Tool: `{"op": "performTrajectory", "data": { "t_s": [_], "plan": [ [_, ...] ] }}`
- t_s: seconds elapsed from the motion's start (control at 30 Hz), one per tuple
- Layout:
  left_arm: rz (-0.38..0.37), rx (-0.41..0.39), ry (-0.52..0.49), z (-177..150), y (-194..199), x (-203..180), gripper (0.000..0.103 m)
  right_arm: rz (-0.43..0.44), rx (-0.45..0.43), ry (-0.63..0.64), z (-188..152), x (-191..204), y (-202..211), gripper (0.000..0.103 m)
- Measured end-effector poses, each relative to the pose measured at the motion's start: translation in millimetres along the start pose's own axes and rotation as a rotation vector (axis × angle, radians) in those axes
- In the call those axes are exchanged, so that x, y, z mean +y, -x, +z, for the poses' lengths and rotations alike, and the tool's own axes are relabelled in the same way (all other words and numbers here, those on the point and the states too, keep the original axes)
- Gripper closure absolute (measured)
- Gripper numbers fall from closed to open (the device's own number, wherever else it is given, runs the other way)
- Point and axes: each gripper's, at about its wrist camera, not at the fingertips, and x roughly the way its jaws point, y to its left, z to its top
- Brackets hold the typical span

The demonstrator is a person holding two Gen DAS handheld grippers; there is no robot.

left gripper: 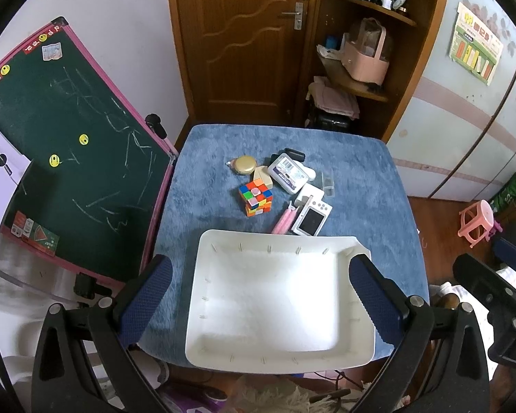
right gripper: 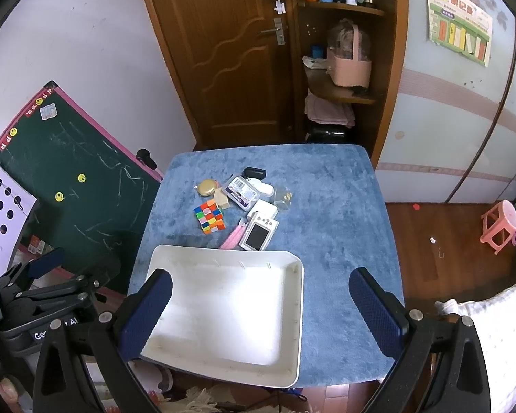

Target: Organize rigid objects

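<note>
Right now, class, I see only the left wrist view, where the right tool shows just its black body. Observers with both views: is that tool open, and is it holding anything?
Observer: The right tool is open and empty. One finger sits over the white tray, the other over the blue cloth.
Operator: Does the small clear box look empty?
Observer: No. The clear box seems to hold small yellow bits.
Operator: Is there anything on the floor right of the table?
Observer: A small red scrap lies on the wood floor.
</note>
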Motion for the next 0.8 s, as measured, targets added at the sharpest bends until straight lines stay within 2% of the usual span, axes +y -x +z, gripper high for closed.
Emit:
{"op": "performTrajectory", "data": {
  "t_s": [0.8],
  "plan": [
    [-0.002,0.004,-0.002,1.9,-3.6,3.0,0.001,0.021,0.043,-0.012,1.6,3.4,-17.4,0.000]
  ]
}}
